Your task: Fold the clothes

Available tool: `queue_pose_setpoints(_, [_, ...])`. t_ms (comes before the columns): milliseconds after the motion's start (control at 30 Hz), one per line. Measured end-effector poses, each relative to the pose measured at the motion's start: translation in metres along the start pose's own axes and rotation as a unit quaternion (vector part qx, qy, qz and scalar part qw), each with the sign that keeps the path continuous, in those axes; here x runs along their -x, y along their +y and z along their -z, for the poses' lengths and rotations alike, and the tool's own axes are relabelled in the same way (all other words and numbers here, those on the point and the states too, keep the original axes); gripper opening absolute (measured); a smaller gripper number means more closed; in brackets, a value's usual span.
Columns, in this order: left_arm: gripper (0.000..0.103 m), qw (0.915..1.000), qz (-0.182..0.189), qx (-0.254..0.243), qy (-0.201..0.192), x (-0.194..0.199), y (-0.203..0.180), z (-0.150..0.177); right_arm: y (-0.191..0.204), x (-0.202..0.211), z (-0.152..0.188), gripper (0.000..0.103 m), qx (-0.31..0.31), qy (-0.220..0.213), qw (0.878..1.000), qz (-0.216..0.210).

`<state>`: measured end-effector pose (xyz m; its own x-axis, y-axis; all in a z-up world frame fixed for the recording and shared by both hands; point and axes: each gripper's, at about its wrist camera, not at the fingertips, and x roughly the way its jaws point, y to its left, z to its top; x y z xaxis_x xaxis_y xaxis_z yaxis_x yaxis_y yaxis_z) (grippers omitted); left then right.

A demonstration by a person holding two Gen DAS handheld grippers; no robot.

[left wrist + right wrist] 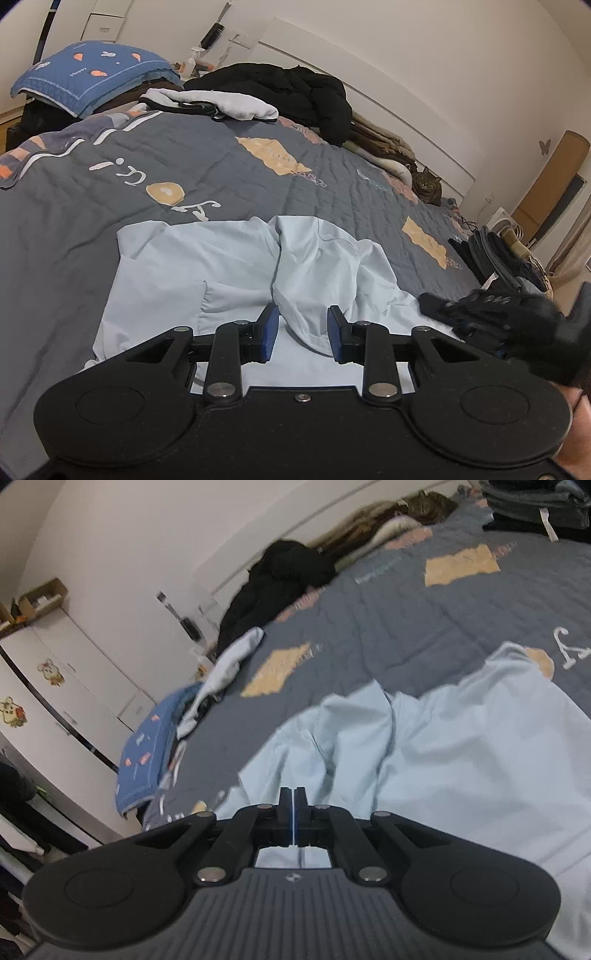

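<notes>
A light blue garment (207,266) lies crumpled on the grey quilted bedspread (110,192). My left gripper (302,325) is open, its blue-padded fingers either side of a raised fold of the garment. The right gripper shows in the left wrist view (491,314) as a dark blurred shape at the garment's right edge. In the right wrist view my right gripper (294,805) is shut, with a thin edge of the light blue garment (461,746) seeming pinched between its fingers; the garment spreads ahead of it over the bedspread (406,620).
A black jacket (295,88), a white garment (229,103) and a blue pillow (96,74) lie at the bed's far end. A tabby cat (427,184) sits by the wall. Folded dark clothes (498,254) are stacked at the right edge. White cabinets (55,686) stand beside the bed.
</notes>
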<state>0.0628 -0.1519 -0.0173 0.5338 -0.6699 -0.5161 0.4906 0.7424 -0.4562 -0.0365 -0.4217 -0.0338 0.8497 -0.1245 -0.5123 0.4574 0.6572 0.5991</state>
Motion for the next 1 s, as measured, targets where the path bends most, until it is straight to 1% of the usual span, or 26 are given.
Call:
queue_pose_setpoints(33, [0.029,1.0000,0.001,-0.001,0.000,0.000,-0.001,0.000,0.000,-0.006,0.003,0.008,0.007,0.007,1.000,0.009])
queue_pose_setpoints(100, [0.031,1.0000,0.000,-0.004,-0.001,0.001,-0.002,0.000,-0.003,-0.019,0.010,0.018,0.015,0.024,0.999,0.028])
queue_pose_setpoints(133, [0.035,1.0000,0.000,-0.004,-0.001,0.001,-0.002,0.000,-0.006,-0.026,0.013,0.028,0.011,0.033,0.999,0.033])
queue_pose_setpoints(167, [0.036,1.0000,0.000,-0.004,-0.002,0.001,-0.002,0.001,-0.009,-0.032,0.016,0.037,0.008,0.039,0.999,0.033])
queue_pose_setpoints(233, [0.036,1.0000,-0.001,-0.004,0.000,0.000,-0.002,0.001,-0.012,-0.044,0.020,0.042,0.008,0.044,0.998,0.045])
queue_pose_setpoints(333, [0.036,1.0000,-0.001,-0.002,0.003,-0.002,-0.001,0.001,-0.017,-0.054,0.021,0.042,-0.008,0.038,0.998,0.047])
queue_pose_setpoints(400, [0.036,1.0000,-0.002,-0.002,0.005,-0.003,0.000,0.001,-0.019,-0.060,0.020,0.035,-0.020,0.034,0.998,0.049])
queue_pose_setpoints(433, [0.036,1.0000,-0.002,-0.001,0.006,-0.003,0.001,0.001,-0.019,-0.062,0.019,0.019,-0.026,0.034,0.998,0.048])
queue_pose_setpoints(467, [0.036,1.0000,-0.002,-0.001,0.006,-0.004,0.001,0.001,-0.019,-0.063,0.018,0.000,-0.029,0.035,0.998,0.040])
queue_pose_setpoints(567, [0.036,1.0000,-0.003,0.002,0.006,-0.004,0.003,0.001,-0.013,-0.052,0.017,0.000,-0.033,0.027,0.999,0.014])
queue_pose_setpoints(700, [0.036,1.0000,-0.004,0.003,0.007,-0.003,0.002,0.001,-0.004,-0.024,0.010,0.000,-0.043,0.009,0.999,-0.021])
queue_pose_setpoints(767, [0.036,1.0000,-0.004,0.004,0.006,-0.002,0.001,0.001,0.000,-0.016,0.006,0.002,-0.038,0.002,0.999,-0.017])
queue_pose_setpoints(833, [0.036,1.0000,-0.003,0.003,0.005,0.000,-0.001,0.001,0.000,-0.019,0.005,0.006,-0.027,0.019,0.999,-0.011])
queue_pose_setpoints(900, [0.036,1.0000,-0.002,-0.001,0.003,0.001,-0.002,0.001,-0.004,-0.026,0.008,0.008,-0.023,0.031,0.999,0.004])
queue_pose_setpoints(933, [0.036,1.0000,-0.002,-0.002,0.003,0.002,-0.002,0.001,-0.006,-0.030,0.010,0.012,-0.022,0.035,0.999,0.010])
queue_pose_setpoints(967, [0.036,1.0000,-0.002,-0.003,0.002,0.002,-0.002,0.001,-0.009,-0.034,0.013,0.019,-0.022,0.040,0.999,0.014])
queue_pose_setpoints(1000, [0.036,1.0000,-0.003,-0.003,0.002,0.002,-0.002,0.001,-0.012,-0.038,0.014,0.024,-0.026,0.046,0.998,0.020])
